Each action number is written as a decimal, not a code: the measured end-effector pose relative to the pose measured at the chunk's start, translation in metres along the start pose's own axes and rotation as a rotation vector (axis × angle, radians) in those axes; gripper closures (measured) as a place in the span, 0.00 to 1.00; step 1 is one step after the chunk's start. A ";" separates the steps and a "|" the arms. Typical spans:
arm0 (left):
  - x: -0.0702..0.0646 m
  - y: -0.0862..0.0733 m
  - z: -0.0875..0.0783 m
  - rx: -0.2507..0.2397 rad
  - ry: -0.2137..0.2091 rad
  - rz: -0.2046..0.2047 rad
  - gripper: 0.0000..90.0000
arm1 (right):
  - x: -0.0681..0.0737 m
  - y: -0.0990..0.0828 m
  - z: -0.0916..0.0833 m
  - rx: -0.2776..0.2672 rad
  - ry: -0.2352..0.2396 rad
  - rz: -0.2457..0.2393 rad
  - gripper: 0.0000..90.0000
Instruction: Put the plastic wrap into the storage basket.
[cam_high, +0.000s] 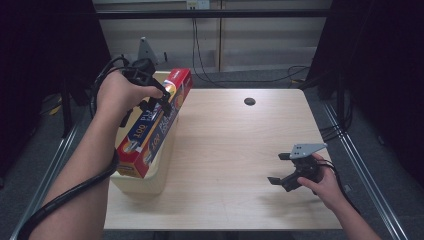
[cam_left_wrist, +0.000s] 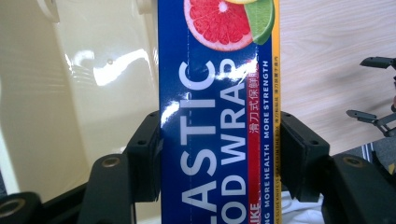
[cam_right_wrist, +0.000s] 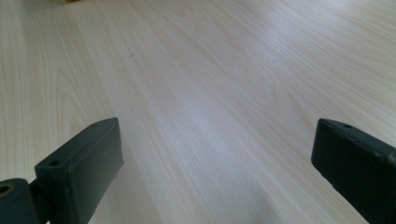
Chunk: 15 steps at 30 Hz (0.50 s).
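A long blue and red box of plastic food wrap (cam_high: 155, 125) lies tilted over a cream plastic bin (cam_high: 145, 182) at the table's left side. My left gripper (cam_high: 157, 100) is shut on the box near its upper end. In the left gripper view both jaws press the box (cam_left_wrist: 219, 116) from either side, with the cream bin (cam_left_wrist: 84, 93) behind it. My right gripper (cam_high: 280, 170) rests low over the table at the right front, open, with nothing between its jaws. The right gripper view has bare wood (cam_right_wrist: 201, 93) between the two jaws.
The light wooden table (cam_high: 235, 145) has a round cable hole (cam_high: 249, 101) near its far edge. Cables hang behind the table. Metal rails run along the floor on both sides. The other gripper (cam_left_wrist: 378, 116) shows at the left gripper view's right edge.
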<state>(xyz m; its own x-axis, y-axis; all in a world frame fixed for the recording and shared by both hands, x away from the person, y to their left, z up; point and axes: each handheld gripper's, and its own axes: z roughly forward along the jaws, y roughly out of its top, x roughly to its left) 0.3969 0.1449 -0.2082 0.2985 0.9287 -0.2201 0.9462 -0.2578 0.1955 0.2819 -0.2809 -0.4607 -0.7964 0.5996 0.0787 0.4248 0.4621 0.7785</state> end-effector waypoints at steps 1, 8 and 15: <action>0.001 0.000 -0.001 0.004 0.000 -0.002 0.46 | 0.000 0.000 0.000 -0.001 -0.003 0.000 0.02; 0.009 -0.004 -0.007 -0.007 0.023 -0.008 0.46 | 0.000 0.000 0.000 0.003 0.002 0.003 0.02; 0.017 -0.008 -0.012 -0.014 0.034 -0.031 0.46 | 0.000 0.000 0.000 0.001 0.003 -0.001 0.02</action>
<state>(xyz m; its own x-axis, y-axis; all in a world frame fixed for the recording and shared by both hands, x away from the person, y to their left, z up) 0.3933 0.1663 -0.2016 0.2646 0.9447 -0.1938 0.9530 -0.2254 0.2025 0.2819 -0.2812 -0.4605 -0.7978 0.5975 0.0800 0.4248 0.4632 0.7778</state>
